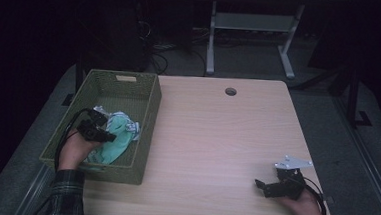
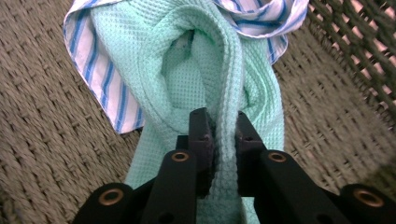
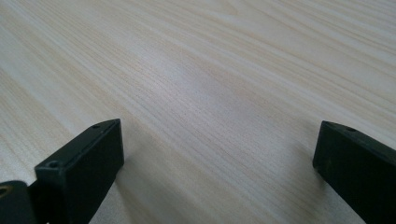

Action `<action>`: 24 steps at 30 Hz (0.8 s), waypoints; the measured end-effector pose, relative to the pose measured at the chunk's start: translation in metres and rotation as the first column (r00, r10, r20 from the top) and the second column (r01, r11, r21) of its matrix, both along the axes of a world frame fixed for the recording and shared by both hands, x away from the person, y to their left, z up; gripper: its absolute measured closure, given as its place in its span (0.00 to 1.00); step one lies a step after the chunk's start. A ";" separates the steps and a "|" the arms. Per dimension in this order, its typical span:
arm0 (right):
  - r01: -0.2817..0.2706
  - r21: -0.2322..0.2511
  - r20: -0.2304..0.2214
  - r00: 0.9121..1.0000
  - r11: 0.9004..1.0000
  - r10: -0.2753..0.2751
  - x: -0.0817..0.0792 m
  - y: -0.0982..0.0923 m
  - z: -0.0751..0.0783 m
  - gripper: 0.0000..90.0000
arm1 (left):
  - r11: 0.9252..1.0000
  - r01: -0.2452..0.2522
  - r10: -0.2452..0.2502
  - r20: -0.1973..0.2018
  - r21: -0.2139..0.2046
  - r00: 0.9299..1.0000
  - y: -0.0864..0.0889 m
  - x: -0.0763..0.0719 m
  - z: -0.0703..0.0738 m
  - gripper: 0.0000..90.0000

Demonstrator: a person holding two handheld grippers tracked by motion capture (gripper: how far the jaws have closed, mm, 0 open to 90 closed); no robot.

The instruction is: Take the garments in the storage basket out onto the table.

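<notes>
Left tongs (image 2: pixel 223 135) clamp a ridge of the mint waffle-weave cloth (image 2: pixel 205 70); lift toward twelve o'clock, clearing the green wicker basket (image 1: pixel 147 130); right tongs (image 3: pixel 219 163) gape.

Dim, dark-edged high view; brighter, soft-focus gripper views with faint glare.

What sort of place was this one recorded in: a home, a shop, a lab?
Most likely a lab or office workroom, dimly lit. The work is at a plain wooden desk with a cable hole, loose cables lie on the floor behind it, and another metal-legged table stands beyond.
</notes>
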State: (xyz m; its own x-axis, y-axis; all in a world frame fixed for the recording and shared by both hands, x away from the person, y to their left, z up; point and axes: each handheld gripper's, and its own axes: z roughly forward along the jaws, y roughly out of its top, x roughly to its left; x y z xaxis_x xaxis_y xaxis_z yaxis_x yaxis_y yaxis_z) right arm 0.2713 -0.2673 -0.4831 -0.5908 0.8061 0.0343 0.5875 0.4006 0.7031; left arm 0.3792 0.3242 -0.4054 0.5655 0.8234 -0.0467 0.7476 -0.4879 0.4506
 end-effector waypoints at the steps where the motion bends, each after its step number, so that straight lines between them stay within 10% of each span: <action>1: 0.000 0.000 0.000 1.000 1.000 0.000 0.000 0.000 0.000 0.02 | 1.000 -0.002 0.002 -0.002 -0.006 1.000 0.000 0.000 0.001 0.92; 24: 0.000 0.000 0.000 1.000 1.000 0.000 0.000 0.000 0.000 0.02 | 0.963 0.017 0.015 0.117 -0.268 0.993 0.008 -0.011 0.037 0.94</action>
State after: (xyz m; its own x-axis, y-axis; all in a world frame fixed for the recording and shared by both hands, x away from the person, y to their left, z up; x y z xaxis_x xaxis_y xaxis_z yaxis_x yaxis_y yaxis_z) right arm 0.2713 -0.2673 -0.4831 -0.5908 0.8060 0.0344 0.5874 0.4006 0.7031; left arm 0.3686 0.3318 -0.3684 0.5810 0.7891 -0.1994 0.6816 -0.3379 0.6490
